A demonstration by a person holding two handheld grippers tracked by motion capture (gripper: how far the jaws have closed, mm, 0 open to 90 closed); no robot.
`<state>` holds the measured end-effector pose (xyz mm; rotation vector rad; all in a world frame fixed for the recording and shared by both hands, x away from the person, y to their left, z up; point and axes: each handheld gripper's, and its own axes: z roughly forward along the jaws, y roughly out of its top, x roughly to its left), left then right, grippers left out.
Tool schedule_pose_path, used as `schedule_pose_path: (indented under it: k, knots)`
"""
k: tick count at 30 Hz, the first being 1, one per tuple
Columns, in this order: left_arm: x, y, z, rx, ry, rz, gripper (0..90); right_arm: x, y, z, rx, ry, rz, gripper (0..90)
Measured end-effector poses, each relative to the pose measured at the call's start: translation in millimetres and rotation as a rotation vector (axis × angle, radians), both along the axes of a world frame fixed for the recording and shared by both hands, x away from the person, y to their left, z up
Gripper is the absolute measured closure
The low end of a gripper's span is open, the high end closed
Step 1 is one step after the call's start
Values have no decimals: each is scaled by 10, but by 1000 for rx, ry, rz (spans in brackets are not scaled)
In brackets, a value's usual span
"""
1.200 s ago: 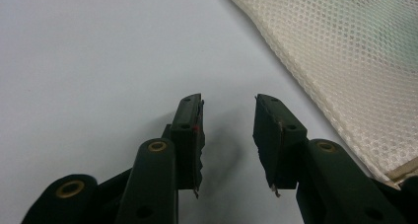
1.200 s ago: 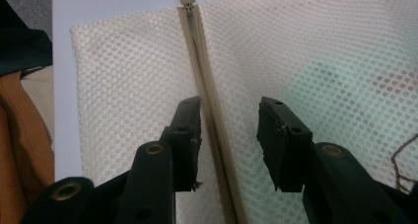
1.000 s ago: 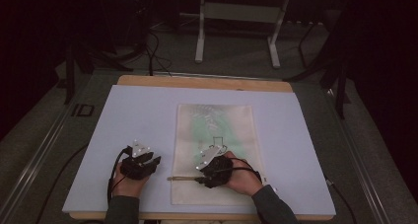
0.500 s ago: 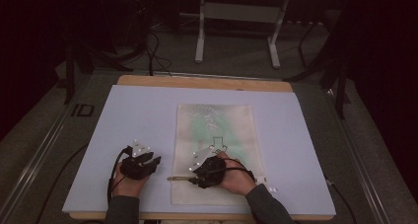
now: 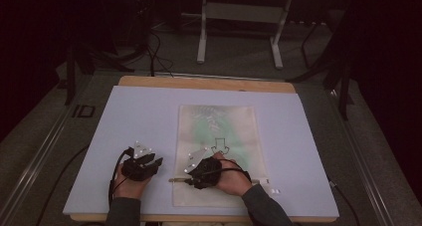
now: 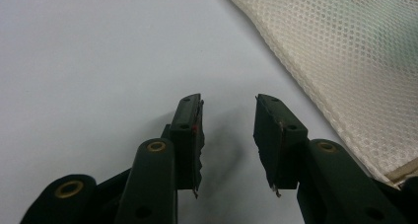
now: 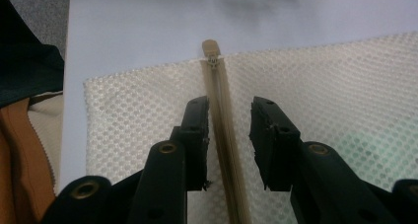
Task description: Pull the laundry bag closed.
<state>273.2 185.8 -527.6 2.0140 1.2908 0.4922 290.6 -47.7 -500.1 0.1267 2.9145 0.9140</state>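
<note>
A white mesh bag (image 5: 217, 136) with something green inside lies flat on the pale mat. Its tan zipper (image 7: 224, 130) runs along the bag's near end. The zipper slider (image 7: 213, 61) sits at the far end of the zipper in the right gripper view. My right gripper (image 7: 227, 105) straddles the zipper tape low over the mesh, short of the slider. Its jaws have just been closing, with the tape between them, but the pads stand clear of it. In the high view the right gripper (image 5: 189, 176) points to the left. My left gripper (image 6: 227, 103) rests open over bare mat, left of the bag's edge (image 6: 345, 61).
The pale mat (image 5: 139, 116) covers a wooden table whose edge (image 5: 209, 81) shows at the back. The left gripper (image 5: 149, 164) sits near the front edge. Dark floor, cables and a metal stand (image 5: 239, 17) lie beyond the table. Bare mat extends left and right of the bag.
My right gripper has edged a little to the left along the zipper. The left hand and the bag have stayed where they were.
</note>
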Motion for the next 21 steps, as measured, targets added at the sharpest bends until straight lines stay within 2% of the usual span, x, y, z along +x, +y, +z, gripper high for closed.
schedule_pose_path:
  k: [21]
  knots:
    - [0, 2, 1, -3, -1, 1, 627, 2, 283, -38, -3, 15, 38, 746]
